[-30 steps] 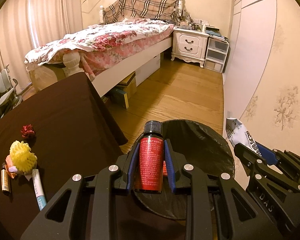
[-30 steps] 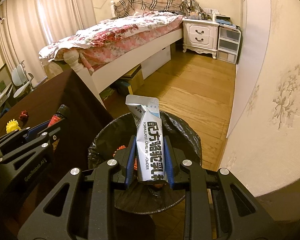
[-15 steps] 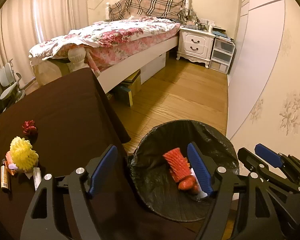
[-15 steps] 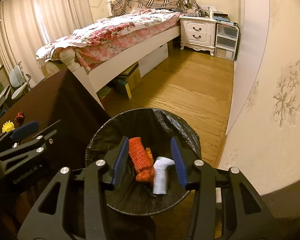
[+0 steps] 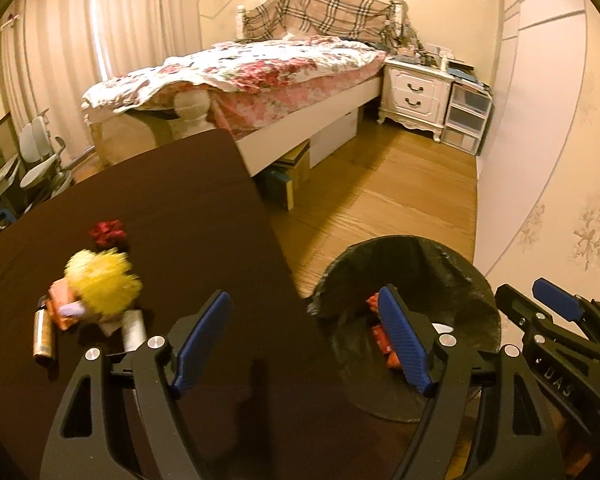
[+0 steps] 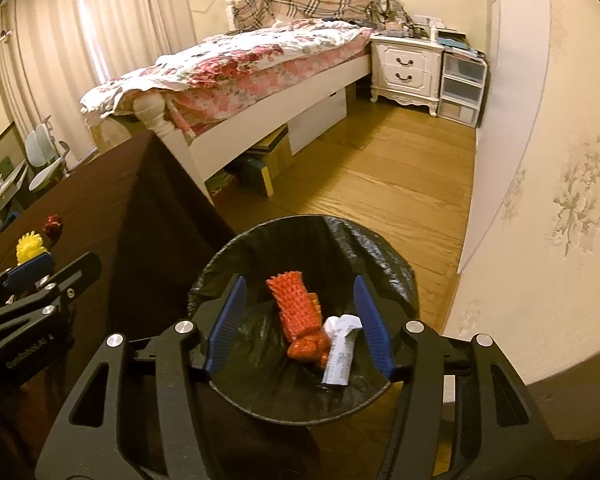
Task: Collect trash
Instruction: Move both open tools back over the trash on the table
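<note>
A black-lined trash bin (image 6: 396, 264) stands on the floor beside the dark table (image 5: 180, 208). It holds an orange spiky piece (image 6: 296, 304) and a white sachet (image 6: 340, 352). My right gripper (image 6: 298, 324) is open and empty above the bin. My left gripper (image 5: 304, 340) is open and empty over the table's right edge, with the bin (image 5: 452, 268) to its right. On the table lie a yellow spiky ball (image 5: 104, 280), a red crumpled bit (image 5: 108, 230), a small tube (image 5: 134, 328) and a small brown bottle (image 5: 43, 334).
A bed (image 5: 260, 76) with a floral quilt stands beyond the table. A white nightstand (image 5: 416, 92) and plastic drawers (image 5: 466, 120) are at the far wall. Boxes (image 5: 288, 180) sit under the bed. A wall (image 6: 560, 160) is close on the right.
Both grippers opened and dropped the red bottle and the white sachet into the bin. The left gripper has since swung left toward the table items.
</note>
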Motion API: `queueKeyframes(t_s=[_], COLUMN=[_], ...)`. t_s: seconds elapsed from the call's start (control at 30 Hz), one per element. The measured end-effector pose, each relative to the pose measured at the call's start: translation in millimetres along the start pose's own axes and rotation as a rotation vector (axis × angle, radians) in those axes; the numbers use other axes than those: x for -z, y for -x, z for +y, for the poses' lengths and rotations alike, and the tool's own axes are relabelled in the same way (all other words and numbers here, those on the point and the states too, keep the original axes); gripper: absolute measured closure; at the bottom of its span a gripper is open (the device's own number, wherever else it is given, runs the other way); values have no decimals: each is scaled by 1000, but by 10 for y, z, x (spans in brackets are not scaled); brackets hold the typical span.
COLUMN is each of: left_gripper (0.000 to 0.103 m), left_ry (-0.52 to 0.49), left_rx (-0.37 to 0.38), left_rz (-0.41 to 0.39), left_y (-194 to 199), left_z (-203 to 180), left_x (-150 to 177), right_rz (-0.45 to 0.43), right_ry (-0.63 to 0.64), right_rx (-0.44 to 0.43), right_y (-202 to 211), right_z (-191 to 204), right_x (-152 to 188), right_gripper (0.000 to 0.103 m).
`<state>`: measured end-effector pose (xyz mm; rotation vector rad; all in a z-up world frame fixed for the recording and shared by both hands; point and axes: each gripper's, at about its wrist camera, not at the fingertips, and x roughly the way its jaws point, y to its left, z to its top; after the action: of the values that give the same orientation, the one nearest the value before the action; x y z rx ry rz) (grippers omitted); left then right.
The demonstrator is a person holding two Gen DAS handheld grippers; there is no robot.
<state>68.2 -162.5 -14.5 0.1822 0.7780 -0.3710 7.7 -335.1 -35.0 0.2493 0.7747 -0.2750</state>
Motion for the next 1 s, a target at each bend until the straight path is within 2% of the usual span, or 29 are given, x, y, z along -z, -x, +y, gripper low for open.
queueKeyframes(t_s=[0.27,1.0], left_gripper=[27,27], left_ry=[63,292], left_rx=[-54,-288], left_rz=[13,52], left_y=[146,555], left_z=[424,1907], left_x=[139,737], right_rz=[15,87], right_ry=[76,338], right_rx=[-76,-301], right_y=[25,90], right_z=[494,1898], right_x=[47,303], right_gripper=[48,48])
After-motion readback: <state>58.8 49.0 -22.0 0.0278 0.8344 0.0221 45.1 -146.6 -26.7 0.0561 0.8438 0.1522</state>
